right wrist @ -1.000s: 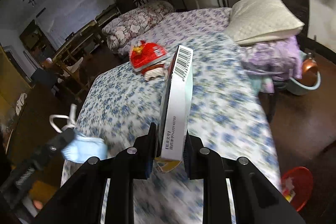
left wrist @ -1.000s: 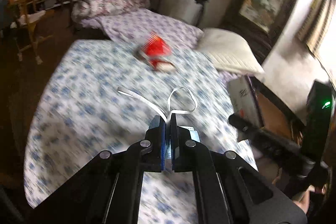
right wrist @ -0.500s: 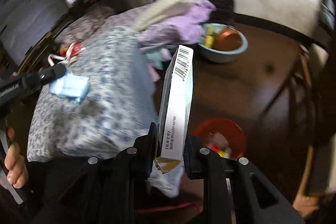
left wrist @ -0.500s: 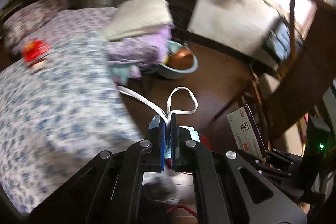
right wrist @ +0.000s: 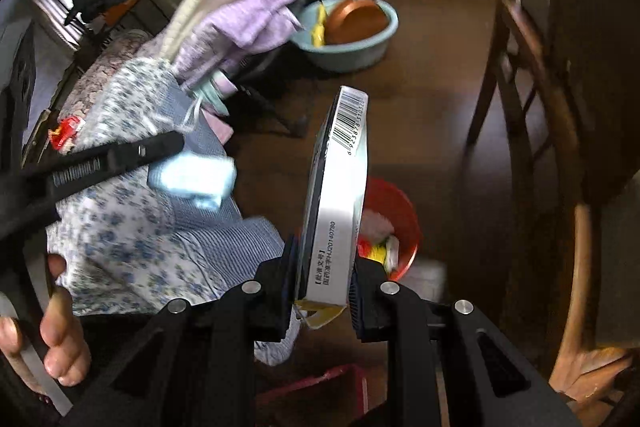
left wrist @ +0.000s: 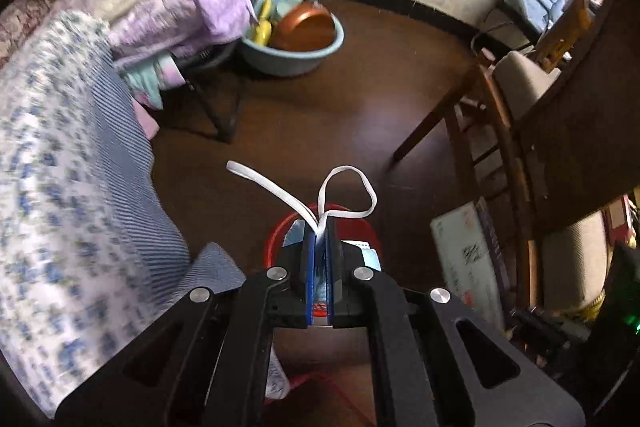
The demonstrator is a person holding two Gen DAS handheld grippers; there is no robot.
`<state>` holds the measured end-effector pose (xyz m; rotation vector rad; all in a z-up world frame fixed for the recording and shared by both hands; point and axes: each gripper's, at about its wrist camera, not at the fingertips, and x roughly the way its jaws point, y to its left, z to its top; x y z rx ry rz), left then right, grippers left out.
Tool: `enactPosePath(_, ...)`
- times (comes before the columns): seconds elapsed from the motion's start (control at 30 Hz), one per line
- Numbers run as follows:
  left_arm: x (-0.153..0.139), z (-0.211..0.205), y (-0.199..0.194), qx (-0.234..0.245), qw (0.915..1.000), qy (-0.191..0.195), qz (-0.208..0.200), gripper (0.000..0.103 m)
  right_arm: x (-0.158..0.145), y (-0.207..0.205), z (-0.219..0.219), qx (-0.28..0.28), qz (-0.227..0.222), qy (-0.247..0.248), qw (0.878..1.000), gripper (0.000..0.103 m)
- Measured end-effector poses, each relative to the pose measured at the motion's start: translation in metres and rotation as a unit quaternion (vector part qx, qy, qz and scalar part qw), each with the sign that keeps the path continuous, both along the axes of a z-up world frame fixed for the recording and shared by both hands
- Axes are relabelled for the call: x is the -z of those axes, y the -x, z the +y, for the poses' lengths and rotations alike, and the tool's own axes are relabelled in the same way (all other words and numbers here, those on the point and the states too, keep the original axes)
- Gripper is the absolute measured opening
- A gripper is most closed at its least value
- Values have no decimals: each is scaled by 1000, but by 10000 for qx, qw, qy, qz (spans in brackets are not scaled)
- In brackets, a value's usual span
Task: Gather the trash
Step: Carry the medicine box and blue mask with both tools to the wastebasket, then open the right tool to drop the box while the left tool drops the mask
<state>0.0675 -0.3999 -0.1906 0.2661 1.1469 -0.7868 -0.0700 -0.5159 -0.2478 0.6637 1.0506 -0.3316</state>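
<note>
The left gripper (left wrist: 318, 247) is clenched on a light blue face mask (right wrist: 192, 179); its white ear loops (left wrist: 344, 195) stick out past the jaws. In the left wrist view the gripper hangs directly above the red trash bin (left wrist: 276, 239) on the dark wooden floor (left wrist: 320, 115). In the right wrist view the mask appears over the edge of the bed, against the floral bedspread (right wrist: 120, 227).

The right gripper (right wrist: 322, 287) is grasping a flat white carton (right wrist: 340, 195) by its lower end. The carton stands on edge, barcode end uppermost, leaning slightly right. The red trash bin (right wrist: 400, 211) sits on the floor just behind and to the right of the carton and holds white and yellow scraps.

A red snack wrapper (right wrist: 64, 133) lies on the bed. A teal basin (left wrist: 292, 55) holding a copper pan (left wrist: 306, 31) stands on the floor beyond the bed.
</note>
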Motion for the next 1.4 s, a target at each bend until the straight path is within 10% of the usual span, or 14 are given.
enactPosePath(0.4,96,-25,-25,-3,9953,-707,655,5,145,-40,-1,64,1082,-946,9896,23)
enactPosePath(0.7,116,-34,-31,31,9936,-835,760,5,163,-55,-1,-4,1215,-762,9897,29)
enactPosePath(0.83,125,-39,-32,35,9924,-903,832,5,168,-59,-5,-44,1303,-500,9902,54)
enactPosePath(1.4,147,-56,-16,528,9866,-1072,1115,20,163,-4,3,-285,1782,-651,9814,56)
